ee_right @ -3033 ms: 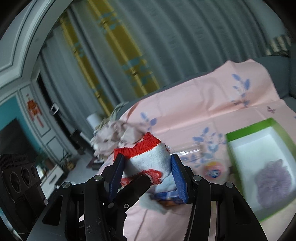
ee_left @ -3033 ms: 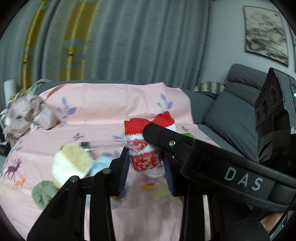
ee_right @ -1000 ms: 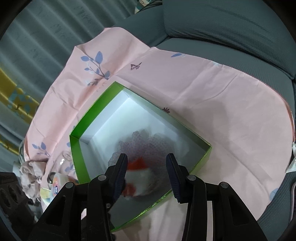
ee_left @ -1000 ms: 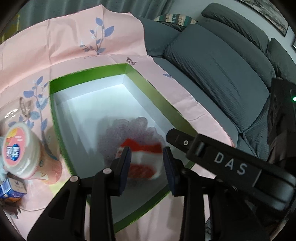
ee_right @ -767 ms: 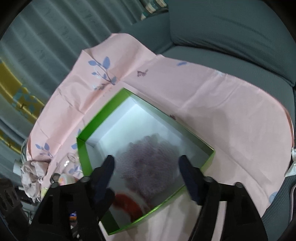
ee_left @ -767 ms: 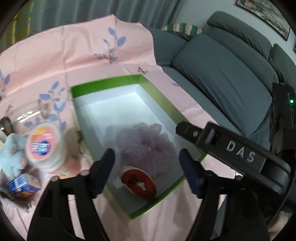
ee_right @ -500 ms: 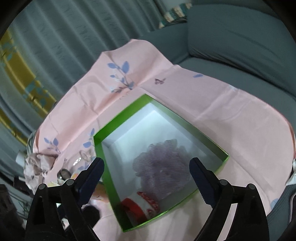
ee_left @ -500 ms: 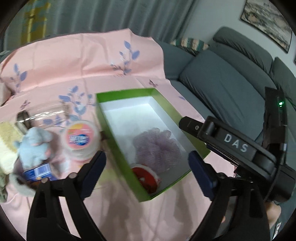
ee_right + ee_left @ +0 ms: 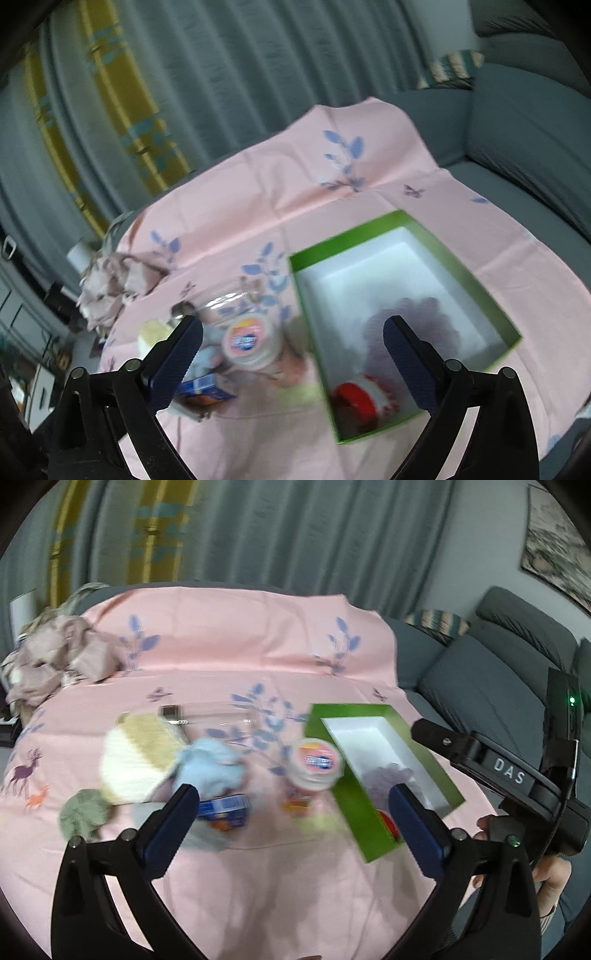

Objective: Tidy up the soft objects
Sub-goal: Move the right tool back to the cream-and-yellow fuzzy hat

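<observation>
Both grippers, left and right, have jaws spreading wider with nothing between them. Just past them the red sock sits in the green box's near corner, purple puff behind it. Jar left of the box.

L gripper is pointing down at a slant, jaws opening wide w/ nothing btwn them. R gripper is angling down the same way, jaws also opening, nothing btwn them. R gripper's body is showing at the right of the L view, w/ a hand gripping it.
</observation>
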Tool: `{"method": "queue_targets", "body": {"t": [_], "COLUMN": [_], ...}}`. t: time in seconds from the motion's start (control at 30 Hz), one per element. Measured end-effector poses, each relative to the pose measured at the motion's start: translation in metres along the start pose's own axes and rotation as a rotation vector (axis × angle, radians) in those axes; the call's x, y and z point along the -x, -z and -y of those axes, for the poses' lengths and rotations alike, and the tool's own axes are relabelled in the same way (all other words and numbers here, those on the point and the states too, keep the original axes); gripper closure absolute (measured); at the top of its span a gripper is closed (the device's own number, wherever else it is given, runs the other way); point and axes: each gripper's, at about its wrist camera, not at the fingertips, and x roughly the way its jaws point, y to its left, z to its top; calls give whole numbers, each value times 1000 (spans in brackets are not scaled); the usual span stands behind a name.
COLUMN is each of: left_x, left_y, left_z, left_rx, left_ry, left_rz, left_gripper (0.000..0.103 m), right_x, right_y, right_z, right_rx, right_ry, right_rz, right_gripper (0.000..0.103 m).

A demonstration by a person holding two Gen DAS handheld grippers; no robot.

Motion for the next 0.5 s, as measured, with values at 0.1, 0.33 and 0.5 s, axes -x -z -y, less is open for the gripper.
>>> {"method": "queue_targets", "body": {"t": [0.1,0.33,0.5], "left_x": [13,32,35], "left_y": [4,16,30], "left_z": [-21,-72,-115], "left_rx": [6,90,165], "left_ry": [-69,-160,-206], "left_rz": [21,37,16], "left_gripper": [1,1,1], "right_x": [-4,-13,-28], "right_y": [5,20,39], "right_z": [-22,-67,-106], "right_rx": [69,161,237], "right_ry": [-32,-106,-196], "right_rz": [-8,-40,-117], "right_gripper": [4,4,4]}}
